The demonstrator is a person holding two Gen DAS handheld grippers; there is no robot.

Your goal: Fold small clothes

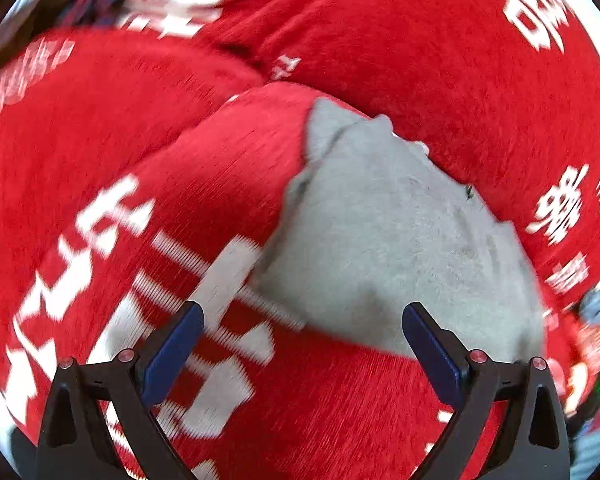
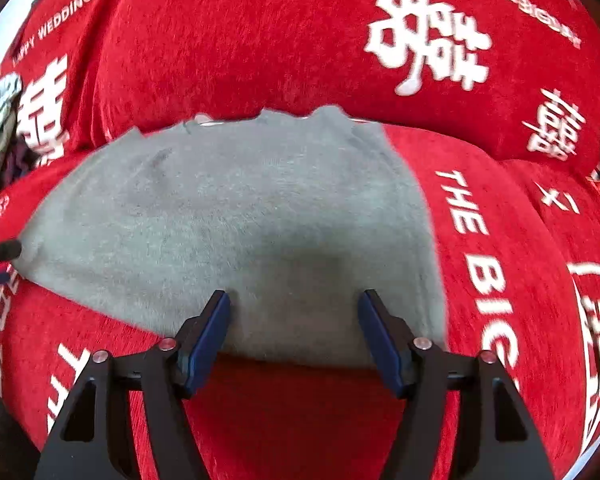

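A small grey garment point(image 2: 228, 224) lies flat on a red cover point(image 2: 260, 40) printed with white Chinese characters and English words such as "THE BIG" and "HAPPY WEDDING". In the right wrist view the garment spreads wide from left to right, so its long axis runs across the picture; its far edge, with small uneven points, touches the fold where the red cover rises up behind it, and its near edge lies just in front of the right gripper point(image 2: 294, 312). This gripper is spread wide with nothing between its blue pads point(image 2: 210, 332), and both fingertips are over the near part of the grey cloth. At the far left edge of this view a dark tip of the other tool is just beside the left corner of the garment. In the left wrist view the picture is blurred; the grey garment point(image 1: 400, 248) runs diagonally from upper left to lower right. The left gripper point(image 1: 302, 320) is also spread apart and holds nothing, near the garment's closest edge
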